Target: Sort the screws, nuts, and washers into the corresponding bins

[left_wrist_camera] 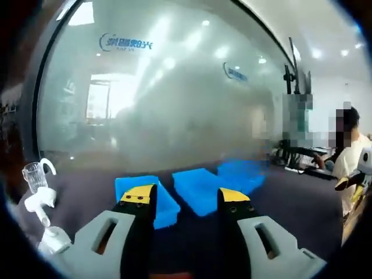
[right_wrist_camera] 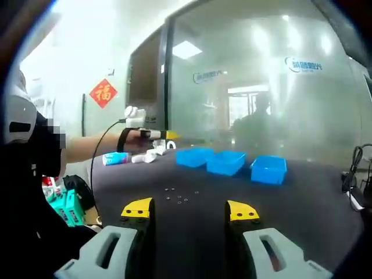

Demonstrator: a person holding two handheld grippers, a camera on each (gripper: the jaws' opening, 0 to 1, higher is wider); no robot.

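Three blue bins stand in a row on the dark table: in the right gripper view they are the left bin [right_wrist_camera: 193,156], middle bin [right_wrist_camera: 226,162] and right bin [right_wrist_camera: 268,168]. Several small screws, nuts and washers [right_wrist_camera: 176,197] lie scattered on the table in front of them. My right gripper [right_wrist_camera: 189,210] is open, low over the table short of the parts, holding nothing. In the left gripper view the bins [left_wrist_camera: 199,187] lie just beyond my open, empty left gripper [left_wrist_camera: 186,197]. The left gripper [right_wrist_camera: 152,135] also appears held out at the far left, by the bins.
A glass wall [left_wrist_camera: 174,93] rises behind the table. White and clear plastic items [left_wrist_camera: 40,197] sit at the table's left end; a tube [right_wrist_camera: 116,158] and white pieces [right_wrist_camera: 148,156] lie near the bins. A person [left_wrist_camera: 349,157] sits at the far right. Cables [right_wrist_camera: 351,168] hang at the right edge.
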